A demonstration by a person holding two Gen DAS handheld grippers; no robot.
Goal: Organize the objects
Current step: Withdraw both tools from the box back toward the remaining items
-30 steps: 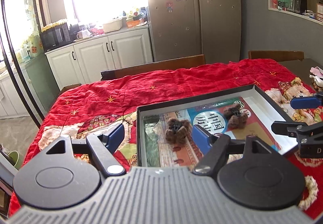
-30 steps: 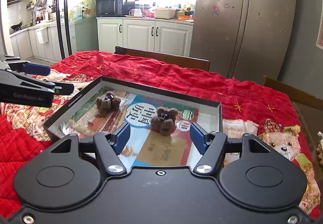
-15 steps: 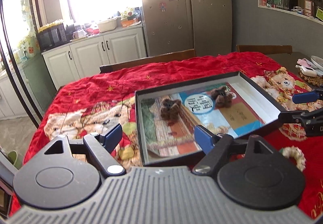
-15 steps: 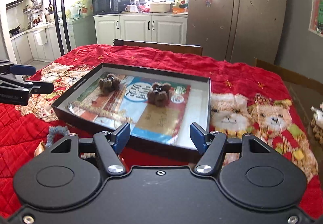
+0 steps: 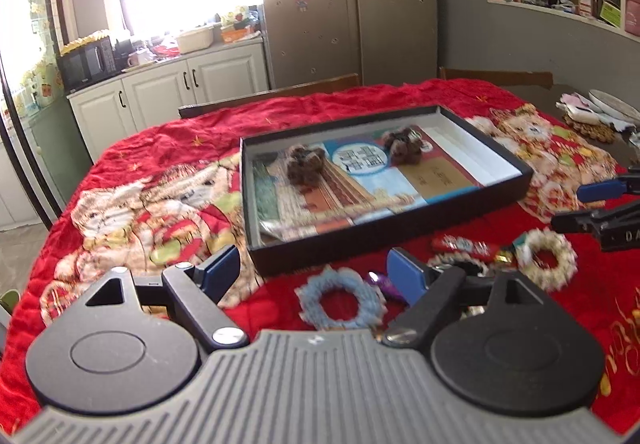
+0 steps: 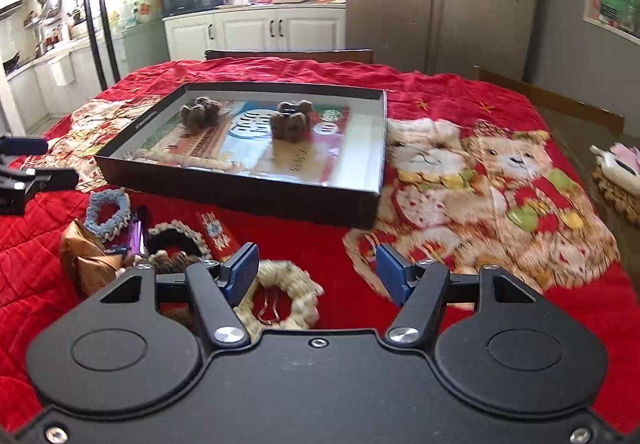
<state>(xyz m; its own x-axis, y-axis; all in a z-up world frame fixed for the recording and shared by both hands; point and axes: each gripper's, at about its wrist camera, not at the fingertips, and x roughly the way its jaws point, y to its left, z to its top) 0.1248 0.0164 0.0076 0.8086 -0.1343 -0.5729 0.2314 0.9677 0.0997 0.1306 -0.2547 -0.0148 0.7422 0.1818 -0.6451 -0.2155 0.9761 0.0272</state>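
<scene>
Left gripper (image 5: 314, 270): left wrist view; blue fingers spread wide with nothing between them, held above the red quilt (image 5: 168, 148) just in front of the black tray (image 5: 400, 232).
Blue scrunchie (image 5: 340, 302): on the quilt in front of the tray's near wall, between the left gripper's fingers as this view frames it.
Cream scrunchie (image 5: 546, 262): also in front of the tray, towards its right corner, with a red packet (image 5: 460, 246) just beside it.
Brown plush clips: one (image 5: 305, 164) and another (image 5: 402, 146) lie inside the tray on a printed sheet.
Right gripper (image 6: 318, 274): right wrist view; fingers parted and gripping nothing, poised over the quilt in front of the tray (image 6: 256, 196).
Cream scrunchie (image 6: 280, 298): on the quilt near the tray's front wall, touching or just under the right gripper's left finger.
Small pile: blue scrunchie (image 6: 107, 214), a black-and-cream scrunchie (image 6: 176, 234), the red packet (image 6: 216, 236) and a tan wrapper (image 6: 86, 258) sit in front of the tray's left corner.
Plush clips here: two (image 6: 201, 115) (image 6: 291, 122) inside the tray, apart from each other.
</scene>
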